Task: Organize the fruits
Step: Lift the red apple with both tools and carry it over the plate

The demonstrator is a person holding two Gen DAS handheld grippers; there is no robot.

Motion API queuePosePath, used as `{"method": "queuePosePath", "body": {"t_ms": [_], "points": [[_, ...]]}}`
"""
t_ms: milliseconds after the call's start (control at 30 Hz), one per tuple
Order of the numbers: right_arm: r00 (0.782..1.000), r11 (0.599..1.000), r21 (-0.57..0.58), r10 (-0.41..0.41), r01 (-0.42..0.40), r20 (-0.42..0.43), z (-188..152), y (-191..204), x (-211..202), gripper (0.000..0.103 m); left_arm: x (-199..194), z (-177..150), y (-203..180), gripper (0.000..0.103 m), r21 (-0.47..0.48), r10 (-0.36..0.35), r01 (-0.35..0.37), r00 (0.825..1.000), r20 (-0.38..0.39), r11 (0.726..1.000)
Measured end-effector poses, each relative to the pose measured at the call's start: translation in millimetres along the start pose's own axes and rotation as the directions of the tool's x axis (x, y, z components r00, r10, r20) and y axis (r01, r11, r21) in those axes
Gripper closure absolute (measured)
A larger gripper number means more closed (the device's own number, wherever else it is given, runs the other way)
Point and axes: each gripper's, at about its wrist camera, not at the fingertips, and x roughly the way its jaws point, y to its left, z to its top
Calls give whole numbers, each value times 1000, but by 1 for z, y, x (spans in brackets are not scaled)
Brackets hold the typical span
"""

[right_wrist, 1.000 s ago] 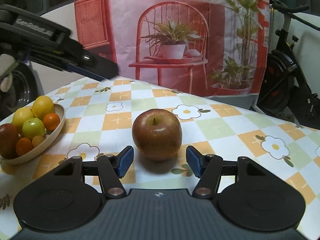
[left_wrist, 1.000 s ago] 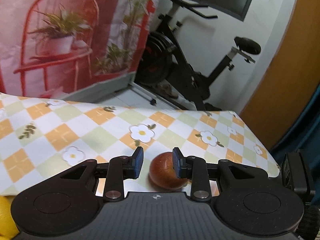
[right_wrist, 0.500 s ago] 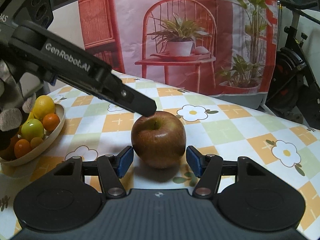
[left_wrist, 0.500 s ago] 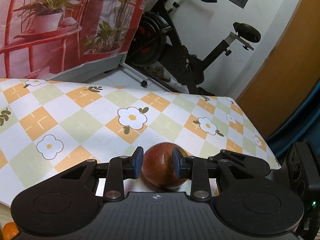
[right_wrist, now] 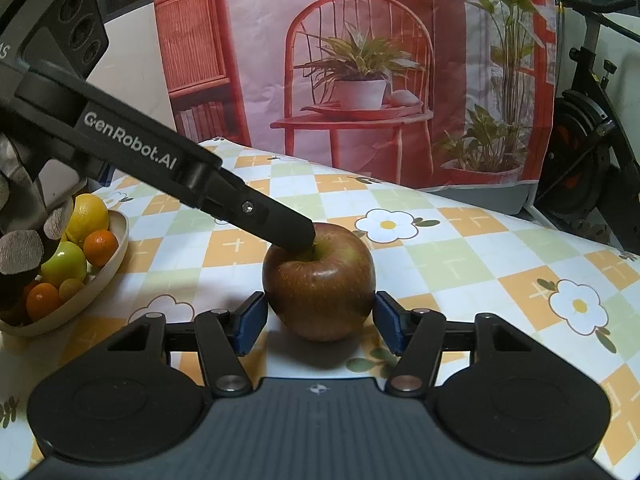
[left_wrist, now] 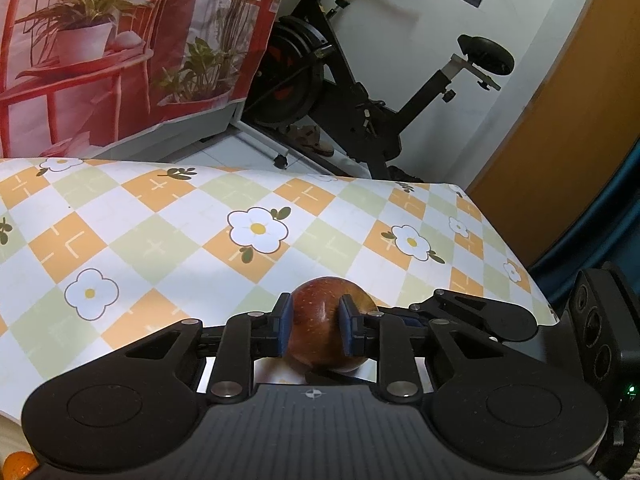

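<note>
Apple (right_wrist: 319,285): one red-brown fruit sitting on the checked tabletop (right_wrist: 460,256), nearest both cameras and between both sets of fingers.
Right hand-held gripper (right_wrist: 319,322): jaws parted, blue pads flanking the apple low on each side; I cannot tell whether the pads quite touch the skin, so I read it as not yet gripping.
Left hand-held gripper (left_wrist: 316,330): closed on the apple, its blue pads pressed against the upper part of the fruit; in the right wrist view its dark finger comes down slantwise from the left onto the hollow at the stem.
Risk, slip: the left pads bite high on a round, glossy surface, so a lift could squeeze the fruit out downward and send it rolling.
Risk, collision: both tools crowd one apple; if the right one closes or moves in now, its fingers could knock the left grip loose.
Risk, edge: the right edge of the tabletop is near in the left wrist view, so a rolling apple could drop off.
Bowl (right_wrist: 116,256): one shallow beige dish to the left, beside the person's gloved hand (right_wrist: 20,248), well apart from the apple.
Fruit in bowl: about five visible, one yellow, one green, two orange, one small dull one; others may be hidden.
Exercise bike (left_wrist: 384,92): one, behind the tabletop.
</note>
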Motion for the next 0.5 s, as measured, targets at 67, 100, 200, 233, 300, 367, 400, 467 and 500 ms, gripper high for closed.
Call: {"method": "queuePosePath", "body": {"t_ms": [67, 100, 200, 233, 300, 367, 400, 467, 500], "points": [[1000, 1000, 2, 6, -6, 1, -1, 0, -1, 42, -2, -2, 0, 77, -3, -2, 2, 1000, 3, 1000], [1000, 1000, 1, 9, -9, 1, -1, 0, -1, 42, -2, -3, 0, 77, -2, -1, 1, 1000, 4, 1000], [1000, 1000, 7, 17, -17, 0, -1, 2, -3, 42, -5, -5, -1, 77, 0, 5, -5, 1000, 4, 1000], [1000, 1000, 12, 21, -21, 0, -1, 3, -3, 43, -6, -5, -1, 77, 1, 7, -7, 1000, 3, 1000], [1000, 999, 20, 28, -28, 1, -2, 6, -4, 43, -9, -7, 0, 77, 1, 10, -10, 1000, 1, 1000], [999, 999, 21, 35, -35, 1, -3, 10, -6, 43, -14, -10, 1, 77, -2, 14, -14, 1000, 0, 1000], [999, 999, 20, 39, -39, 0, -4, 12, -7, 43, -16, -12, 1, 77, -1, 17, -17, 1000, 0, 1000], [999, 999, 13, 47, -47, 1, -4, 18, -8, 43, -22, -15, 1, 77, 1, 26, -26, 1000, 2, 1000], [999, 999, 12, 51, -51, 2, -5, 21, -9, 43, -26, -17, 1, 77, 2, 32, -32, 999, 5, 999]]}}
